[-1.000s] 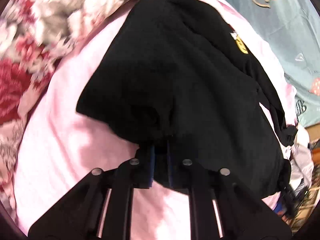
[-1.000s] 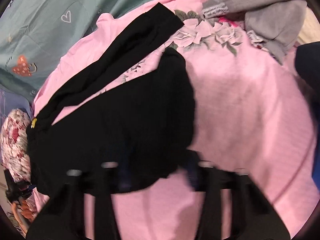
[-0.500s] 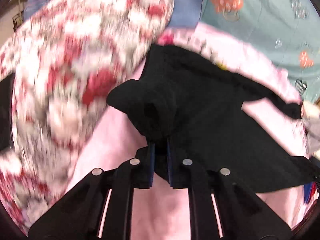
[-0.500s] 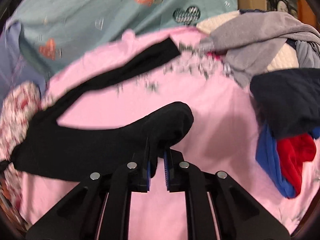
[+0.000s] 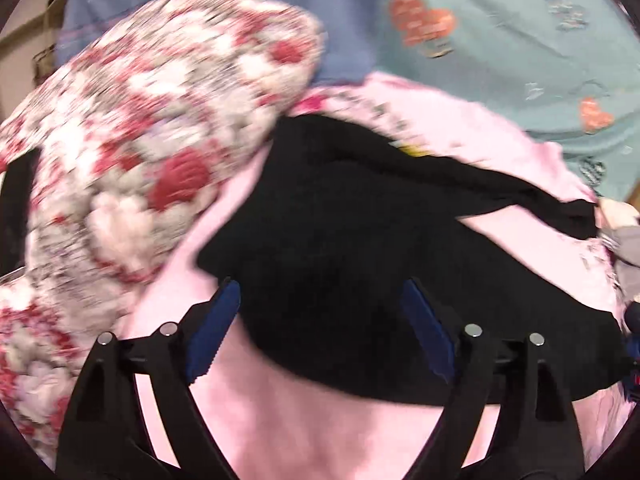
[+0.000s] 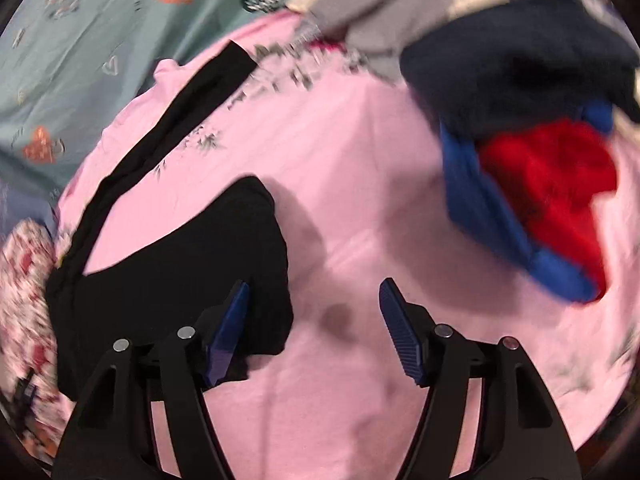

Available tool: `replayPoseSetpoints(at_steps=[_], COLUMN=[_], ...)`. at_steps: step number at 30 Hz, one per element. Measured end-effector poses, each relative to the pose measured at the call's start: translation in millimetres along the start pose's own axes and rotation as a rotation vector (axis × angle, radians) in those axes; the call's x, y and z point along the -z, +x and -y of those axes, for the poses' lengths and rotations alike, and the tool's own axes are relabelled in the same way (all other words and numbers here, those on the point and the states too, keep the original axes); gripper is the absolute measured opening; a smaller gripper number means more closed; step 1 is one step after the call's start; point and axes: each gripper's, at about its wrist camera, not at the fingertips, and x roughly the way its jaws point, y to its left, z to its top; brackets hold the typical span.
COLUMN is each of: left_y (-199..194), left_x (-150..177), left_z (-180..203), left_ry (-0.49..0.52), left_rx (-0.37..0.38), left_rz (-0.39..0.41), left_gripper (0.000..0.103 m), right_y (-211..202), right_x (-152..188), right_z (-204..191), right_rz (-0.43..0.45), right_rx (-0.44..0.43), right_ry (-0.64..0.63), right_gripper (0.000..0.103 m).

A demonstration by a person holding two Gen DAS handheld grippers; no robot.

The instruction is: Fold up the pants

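The black fabric pants point(image 5: 352, 240) lie spread on a pink bedsheet with a grey flower print point(image 5: 304, 420). In the left wrist view the left gripper point(image 5: 320, 320) has its jaws opening, and the cloth's near edge lies between and just beyond the blue pads point(image 5: 212, 330), loose on the sheet with neither pad pressing it. One narrow leg runs off to the right past the jaws. In the right wrist view the right gripper point(image 6: 314, 324) also has its jaws opening; the rounded folded end of the pants point(image 6: 192, 268) lies at the left jaw, partly behind its pad, while the gap itself shows bare pink sheet and the right jaw stands clear of the cloth. The other leg stretches away up and left of the jaws.

Left of the left gripper sits a red, white and grey floral quilt point(image 5: 132, 152). Beyond the sheet lies a teal bedcover with heart prints point(image 5: 520, 48). Up and right of the right gripper is a heap of clothes: dark navy point(image 6: 512, 68), blue and red point(image 6: 552, 184), grey point(image 6: 380, 4).
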Motion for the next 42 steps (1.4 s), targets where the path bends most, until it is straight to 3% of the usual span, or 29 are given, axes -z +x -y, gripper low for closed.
replayPoseSetpoints(at_steps=[3, 6, 8, 11, 12, 14, 16, 18, 20, 21, 23, 24, 26, 28, 31, 33, 36, 38, 42], left_y=[-3.4, 21.8, 34.6, 56.6, 63.5, 77.0, 86.4, 89.8, 88.2, 88.3, 87.2, 86.5, 87.7, 86.8, 84.6, 83.9, 79.7, 78.1, 82.3], left_x=[16.4, 27.4, 34.4, 42.9, 46.7, 51.1, 53.7, 54.2, 58.7, 59.6, 62.3, 62.8, 59.5, 53.9, 48.6, 45.9, 46.4, 47.1, 47.5], left_z=[43.0, 89.7, 100.6, 101.4, 99.0, 94.3, 88.8, 86.7, 92.8, 94.1, 95.5, 93.3, 87.3, 81.4, 77.8, 78.1, 73.7, 71.3, 74.2], left_ry=[0.112, 0.281, 0.317, 0.299, 0.281, 0.253, 0.224, 0.215, 0.245, 0.253, 0.27, 0.27, 0.251, 0.223, 0.201, 0.196, 0.182, 0.179, 0.221], left_rx=[0.044, 0.076, 0.069, 0.077, 0.089, 0.098, 0.1, 0.114, 0.098, 0.1, 0.107, 0.106, 0.103, 0.114, 0.121, 0.12, 0.127, 0.13, 0.082], left_rz=[0.066, 0.01, -0.045, -0.176, -0.23, -0.287, -0.338, -0.345, -0.338, -0.338, -0.338, -0.337, -0.342, -0.348, -0.344, -0.333, -0.329, -0.328, -0.307], left_gripper=[0.097, 0.097, 0.097, 0.097, 0.097, 0.097, 0.097, 0.097, 0.097, 0.097, 0.097, 0.097, 0.097, 0.097, 0.097, 0.097, 0.097, 0.097, 0.097], right_y=[10.1, 21.0, 29.8, 45.1, 45.6, 44.5, 21.1, -1.2, 14.1, 30.7, 37.1, 32.3, 0.8, -19.9, -17.6, -14.7, -13.6, -14.7, -14.0], right_x=[7.8, 7.3, 5.8, 6.3, 7.4, 5.4, 3.3, 13.2, 25.1, 30.0, 24.3, 17.0, -2.5, -11.3, -15.2, -13.7, -11.6, -3.6, 4.9], right_z=[7.0, -13.4, -31.8, -52.6, -56.0, -65.1, -86.5, -119.4, -139.1, -142.4, -128.8, -117.9, -82.6, -52.8, -31.5, -21.7, 10.8, 20.3, 29.0], right_rz=[-0.03, -0.049, -0.067, -0.089, -0.086, -0.07, 0.115, 0.318, 0.341, 0.351, 0.378, 0.375, 0.375, 0.358, 0.212, 0.17, 0.114, 0.087, 0.032], right_rx=[-0.106, -0.098, -0.093, -0.049, -0.048, -0.053, 0.153, 0.411, 0.669, 0.85, 0.967, 0.973, 0.83, 0.66, 0.411, 0.269, 0.046, -0.048, -0.185], right_ry=[0.13, 0.123, 0.062, -0.006, -0.023, -0.06, -0.25, -0.507, -0.724, -0.813, -0.784, -0.717, -0.477, -0.319, -0.243, -0.161, 0.097, 0.195, 0.291], right_gripper=[0.067, 0.07, 0.068, 0.048, 0.02, 0.014, 0.014, 0.017, 0.055, 0.077, 0.081, 0.081, 0.084, 0.085, 0.085, 0.085, 0.084, 0.083, 0.068])
